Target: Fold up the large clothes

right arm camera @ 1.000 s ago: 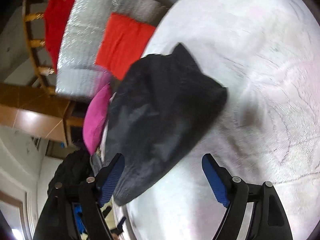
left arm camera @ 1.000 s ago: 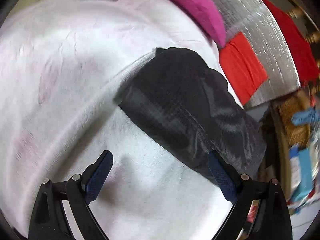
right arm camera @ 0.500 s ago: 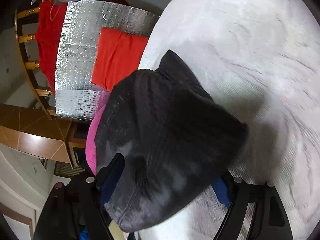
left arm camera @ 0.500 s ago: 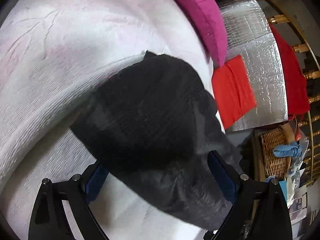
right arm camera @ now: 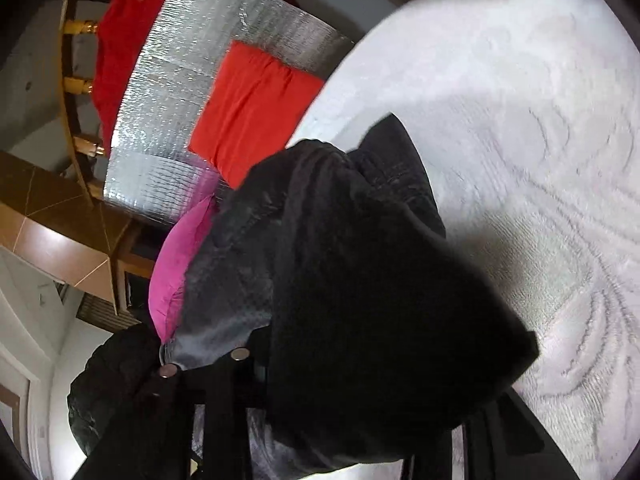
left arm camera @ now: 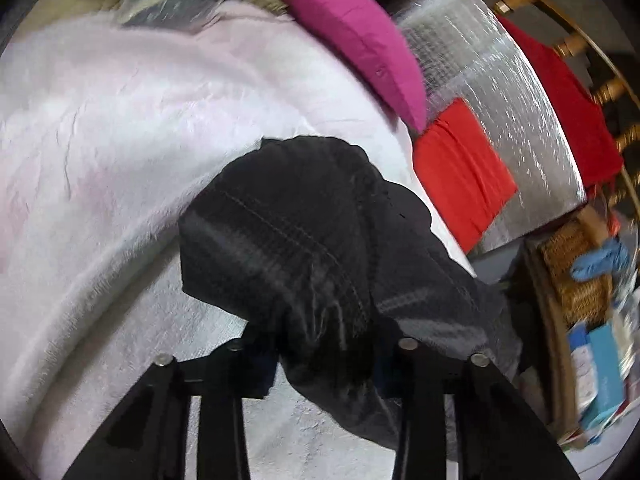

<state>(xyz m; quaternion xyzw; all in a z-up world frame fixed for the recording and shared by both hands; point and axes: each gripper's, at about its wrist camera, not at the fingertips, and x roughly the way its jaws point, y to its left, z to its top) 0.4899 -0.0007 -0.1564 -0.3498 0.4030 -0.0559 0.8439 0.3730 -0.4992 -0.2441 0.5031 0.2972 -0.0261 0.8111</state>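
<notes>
Left tongs (left arm camera: 326, 360): jaws have just been closing and now pinch a bunched fold of the black garment (left arm camera: 304, 232). Garment lies near the edge of a pale pink-white blanket (left arm camera: 100, 140). Beyond its far edge, a magenta cushion (left arm camera: 356, 40), then an orange-red cloth (left arm camera: 460, 176) on a silver foil sheet (left arm camera: 492, 80). Wicker basket (left arm camera: 568, 276) at far right.

Right tongs (right arm camera: 340, 376): jaws also just closing, buried in the same garment's folds and clamping them; fingertips hidden by cloth.
</notes>
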